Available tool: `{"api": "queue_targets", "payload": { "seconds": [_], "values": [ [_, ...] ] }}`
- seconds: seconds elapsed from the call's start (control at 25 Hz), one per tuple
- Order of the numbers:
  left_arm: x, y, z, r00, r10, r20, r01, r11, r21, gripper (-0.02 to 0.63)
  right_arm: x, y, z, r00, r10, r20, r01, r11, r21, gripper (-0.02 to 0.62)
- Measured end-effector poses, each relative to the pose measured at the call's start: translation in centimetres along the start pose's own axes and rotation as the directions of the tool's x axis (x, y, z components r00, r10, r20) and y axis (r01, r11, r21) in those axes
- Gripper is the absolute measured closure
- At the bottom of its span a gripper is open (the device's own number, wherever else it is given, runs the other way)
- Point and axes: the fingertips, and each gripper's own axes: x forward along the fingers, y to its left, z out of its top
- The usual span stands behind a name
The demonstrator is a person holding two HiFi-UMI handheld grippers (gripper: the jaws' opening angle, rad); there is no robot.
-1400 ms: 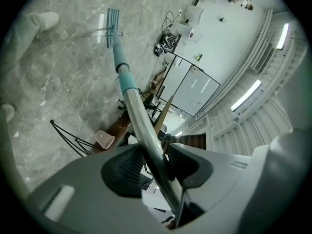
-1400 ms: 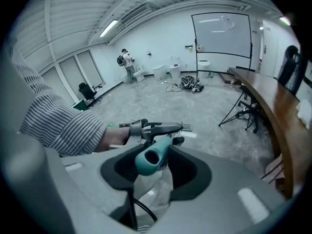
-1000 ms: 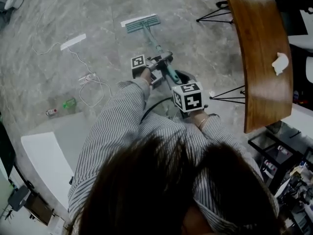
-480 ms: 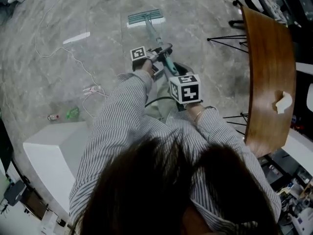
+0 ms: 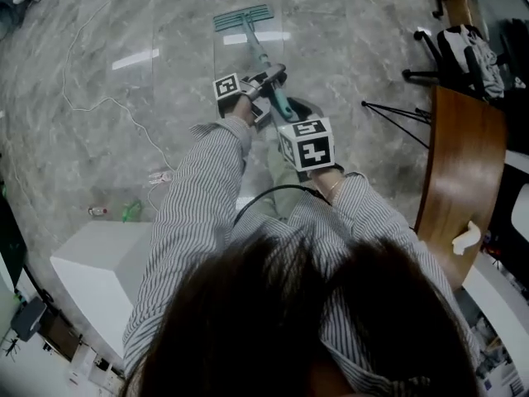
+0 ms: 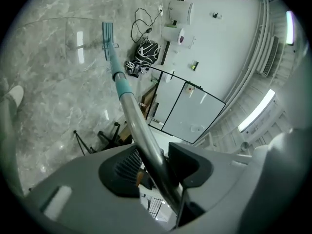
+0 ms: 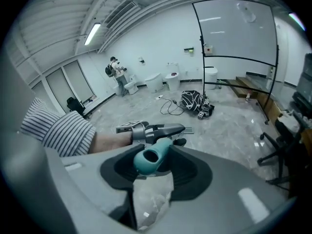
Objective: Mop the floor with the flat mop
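- Left gripper [image 5: 266, 81]: jaws pinched on the metal shaft [image 6: 139, 126] of the flat mop [image 5: 245, 17], partway down its length.
- Mop head: flat on the grey marble floor [image 5: 99, 56], well ahead of the left gripper's jaws.
- Right gripper [image 5: 291, 116]: just behind the left one, jaws closed round the teal handle end [image 7: 150, 161].

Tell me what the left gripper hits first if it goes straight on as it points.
The left gripper is shut on the flat mop's grey metal handle, so that blocks its jaws at once. Beyond it, the line seems to lead towards the black-framed white panel, though depth is unclear.
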Motion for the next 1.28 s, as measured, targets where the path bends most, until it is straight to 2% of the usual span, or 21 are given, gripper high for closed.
{"api": "queue_targets", "payload": {
  "seconds": [0.24, 0.48, 0.6, 0.96, 1.28],
  "values": [
    [4.6, -2.8, 8.0, 0.999, -0.033, 0.035, 0.032, 0.999, 0.018, 0.44, 5.9, -3.1, 6.4, 1.0, 0.005, -0.004, -0.005, 1.0, -0.026, 0.44],
    [6.2, -3.9, 11.6, 0.995, -0.063, 0.077, 0.059, 0.997, 0.042, 0.437, 8.6, -4.2, 8.8, 1.0, 0.012, -0.016, -0.013, 0.999, -0.042, 0.44],
    [6.2, -3.7, 11.8, 0.992, -0.085, 0.093, 0.082, 0.996, 0.037, 0.436, 8.8, -4.3, 8.6, 1.0, 0.011, -0.023, -0.012, 0.999, -0.05, 0.44],
    [5.7, -3.0, 11.0, 0.991, -0.085, 0.108, 0.082, 0.996, 0.036, 0.434, 8.1, -4.2, 7.5, 0.999, 0.009, -0.032, -0.01, 0.999, -0.049, 0.444],
    [4.0, -1.9, 8.0, 0.989, -0.094, 0.11, 0.091, 0.995, 0.036, 0.434, 5.9, -3.2, 4.8, 1.0, 0.012, -0.02, -0.013, 0.999, -0.04, 0.445]
  ]
}}
